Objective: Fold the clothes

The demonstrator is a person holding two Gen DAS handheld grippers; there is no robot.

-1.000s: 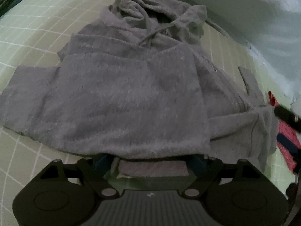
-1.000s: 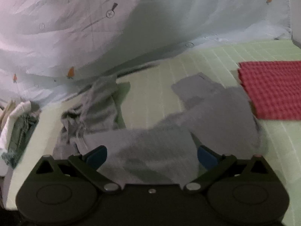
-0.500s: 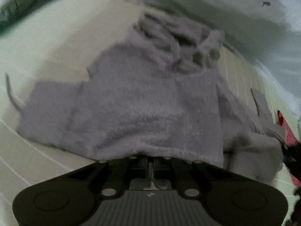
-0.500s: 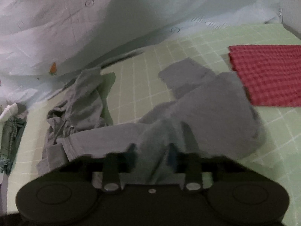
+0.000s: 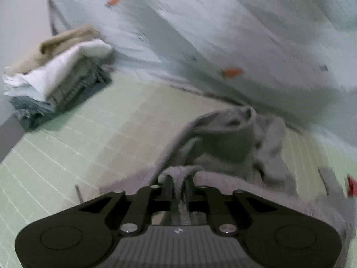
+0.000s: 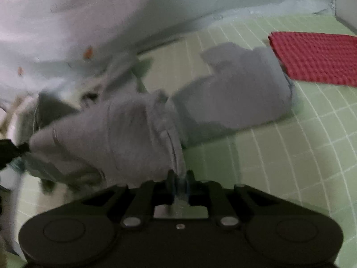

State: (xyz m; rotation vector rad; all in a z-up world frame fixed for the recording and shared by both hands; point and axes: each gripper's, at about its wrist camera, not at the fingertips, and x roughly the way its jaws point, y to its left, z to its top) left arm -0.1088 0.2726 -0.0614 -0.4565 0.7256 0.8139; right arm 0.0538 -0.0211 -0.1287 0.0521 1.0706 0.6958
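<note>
We're mid-fold: the left gripper [image 5: 179, 186] is clamped on the grey hoodie [image 5: 227, 147] hem, jaws easing apart slightly with cloth between them. The right gripper [image 6: 179, 179] is closing on a bunched edge. The hoodie hangs lifted between us over the green sheet [image 6: 290, 156]. Next: carry the hem over toward the hood, lay flat. No containers in view; a folded stack [image 5: 58, 71] sits far left.

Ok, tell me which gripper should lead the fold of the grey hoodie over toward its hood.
Left, probably. The left gripper pinches the grey hoodie right below the hood, jaws opening slightly. The right gripper, jaws closing on a hem fold, points at the sleeve end.
</note>
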